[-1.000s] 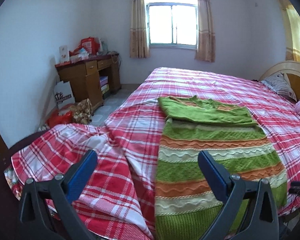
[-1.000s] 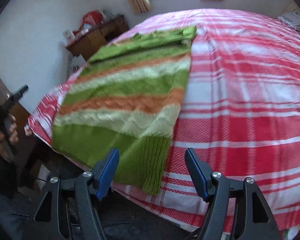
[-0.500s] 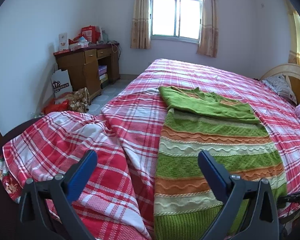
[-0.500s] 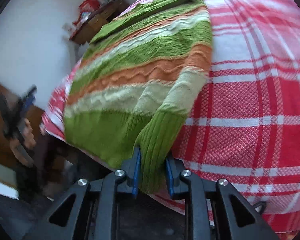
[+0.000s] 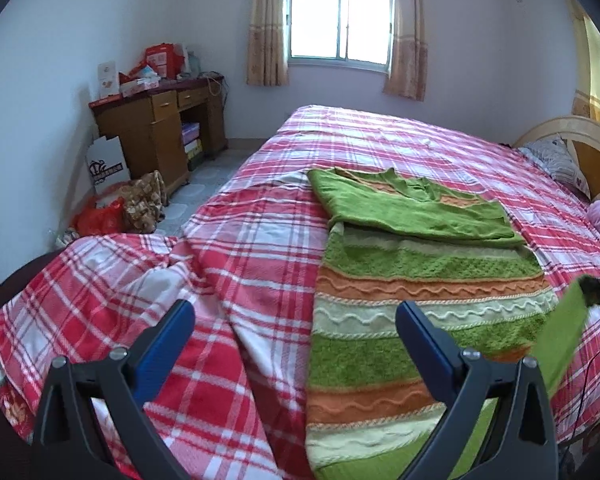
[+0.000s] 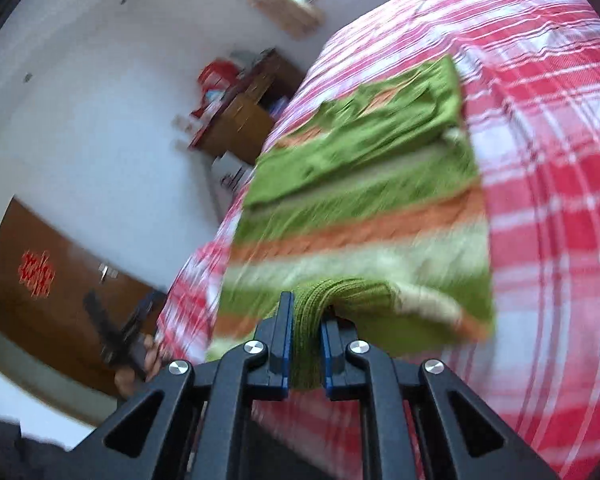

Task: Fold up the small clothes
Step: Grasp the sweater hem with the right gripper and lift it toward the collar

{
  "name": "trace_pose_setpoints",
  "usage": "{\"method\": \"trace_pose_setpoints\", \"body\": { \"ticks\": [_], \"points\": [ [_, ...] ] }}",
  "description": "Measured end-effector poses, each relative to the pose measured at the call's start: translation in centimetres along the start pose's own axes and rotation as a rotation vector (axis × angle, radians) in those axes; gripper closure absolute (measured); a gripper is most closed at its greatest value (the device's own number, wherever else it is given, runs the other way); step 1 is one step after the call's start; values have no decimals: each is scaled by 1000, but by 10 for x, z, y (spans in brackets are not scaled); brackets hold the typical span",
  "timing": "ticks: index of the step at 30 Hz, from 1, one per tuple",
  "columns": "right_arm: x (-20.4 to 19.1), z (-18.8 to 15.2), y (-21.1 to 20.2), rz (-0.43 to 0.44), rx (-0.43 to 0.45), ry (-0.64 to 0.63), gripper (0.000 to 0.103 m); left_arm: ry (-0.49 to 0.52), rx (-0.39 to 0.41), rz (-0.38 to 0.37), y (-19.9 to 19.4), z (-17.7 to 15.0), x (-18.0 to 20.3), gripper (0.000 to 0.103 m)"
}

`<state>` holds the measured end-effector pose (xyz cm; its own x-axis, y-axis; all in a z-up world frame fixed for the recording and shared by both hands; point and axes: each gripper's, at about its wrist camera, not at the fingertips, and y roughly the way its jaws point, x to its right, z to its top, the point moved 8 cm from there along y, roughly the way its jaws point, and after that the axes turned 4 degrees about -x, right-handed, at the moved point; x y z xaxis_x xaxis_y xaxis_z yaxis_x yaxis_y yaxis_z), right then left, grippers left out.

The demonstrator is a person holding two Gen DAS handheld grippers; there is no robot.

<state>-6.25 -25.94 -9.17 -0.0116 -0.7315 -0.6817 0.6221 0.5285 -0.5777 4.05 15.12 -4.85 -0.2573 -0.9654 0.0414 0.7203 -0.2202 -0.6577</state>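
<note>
A pale-walled bedroom with a curtained window at the far end holds a wide bed under a red, pink and white plaid cover, its curved wooden headboard off to the right in the left wrist view. Against the left wall stands a brown wooden desk piled with red boxes and papers, with bags heaped on the tiled floor beside it. On the bed, near its front edge, lies the knitted sweater, banded in green, orange and cream with wavy raised lines; its upper part is already folded over into a flat green band across the top. The near right corner of its ribbed green hem is lifted off the cover. The right gripper has just been closing, and its blue-lined fingers now pinch that ribbed hem between them, the knit bunching up and over the fingertips. That view is smeared with motion blur. The left gripper hangs low over the front of the bed with its fingers spread wide and nothing between them, one over the plaid cover and the other over the sweater's lower stripes. In the right wrist view a hand grips the left gripper's black handle by the bed's corner.
</note>
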Motion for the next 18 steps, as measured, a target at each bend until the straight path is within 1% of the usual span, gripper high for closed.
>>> {"method": "trace_pose_setpoints", "body": {
  "ticks": [2, 4, 6, 8, 11, 12, 13, 14, 15, 16, 18],
  "points": [
    [19, 20, 11, -54, 24, 35, 92, 8, 0, -13, 2, 4, 1, 1],
    [40, 32, 21, -69, 32, 93, 92, 13, 0, -30, 4, 6, 0, 1],
    [56, 37, 27, -86, 35, 132, 92, 13, -3, -52, 5, 7, -2, 1],
    [66, 38, 40, -103, 29, 156, 92, 15, -22, -94, 9, 3, -1, 1],
    [69, 35, 50, -111, 23, 174, 92, 78, -57, -172, 12, -8, 13, 0],
    [68, 35, 50, -116, 22, 172, 92, 105, -62, -197, 10, -12, 18, 0],
    [68, 36, 51, -121, 21, 168, 92, 155, -74, -244, 6, -21, 28, 0],
    [67, 37, 53, -124, 18, 166, 92, 199, -88, -272, 3, -28, 36, 0],
    [67, 37, 54, -126, 14, 164, 92, 252, -103, -283, 0, -35, 43, 0],
    [66, 37, 55, -126, 10, 165, 92, 345, -116, -271, -3, -47, 53, 0],
    [66, 37, 57, -123, 7, 170, 92, 495, -121, -237, -10, -66, 68, 0]
  ]
}}
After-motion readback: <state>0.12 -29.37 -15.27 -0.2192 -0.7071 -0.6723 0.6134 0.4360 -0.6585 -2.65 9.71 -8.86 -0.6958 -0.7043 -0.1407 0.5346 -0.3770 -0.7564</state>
